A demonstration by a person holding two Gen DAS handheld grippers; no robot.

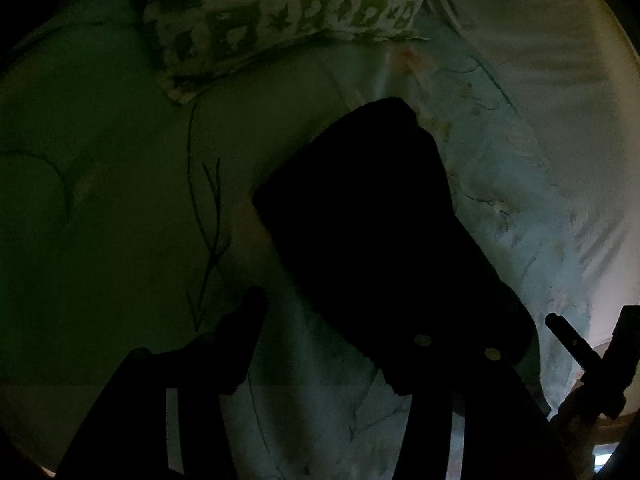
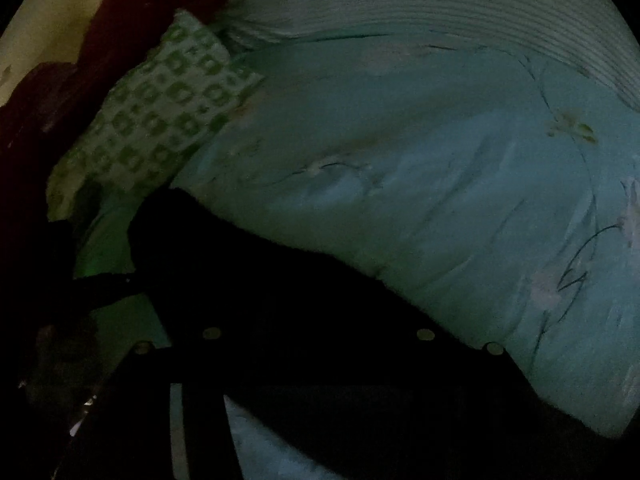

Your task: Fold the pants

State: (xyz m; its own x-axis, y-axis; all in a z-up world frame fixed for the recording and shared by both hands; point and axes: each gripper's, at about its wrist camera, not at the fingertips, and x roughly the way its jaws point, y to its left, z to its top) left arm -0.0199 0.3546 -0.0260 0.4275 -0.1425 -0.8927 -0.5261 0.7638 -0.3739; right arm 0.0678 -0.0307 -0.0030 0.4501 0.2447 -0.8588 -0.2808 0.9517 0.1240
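Left tongs (image 1: 360, 336) spread apart; right tongs (image 2: 320, 340) indistinct, dark.

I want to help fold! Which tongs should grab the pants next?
Probably the right tongs: in their view the dark pants spread across both fingers. The left tongs are open, with the pants near one finger only and the other over bedding.

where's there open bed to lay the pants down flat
Open bedspread lies right of the patterned pillow, between the striped fabric and the dark pants. It is crowded at the pillow and beside the dark red fabric.
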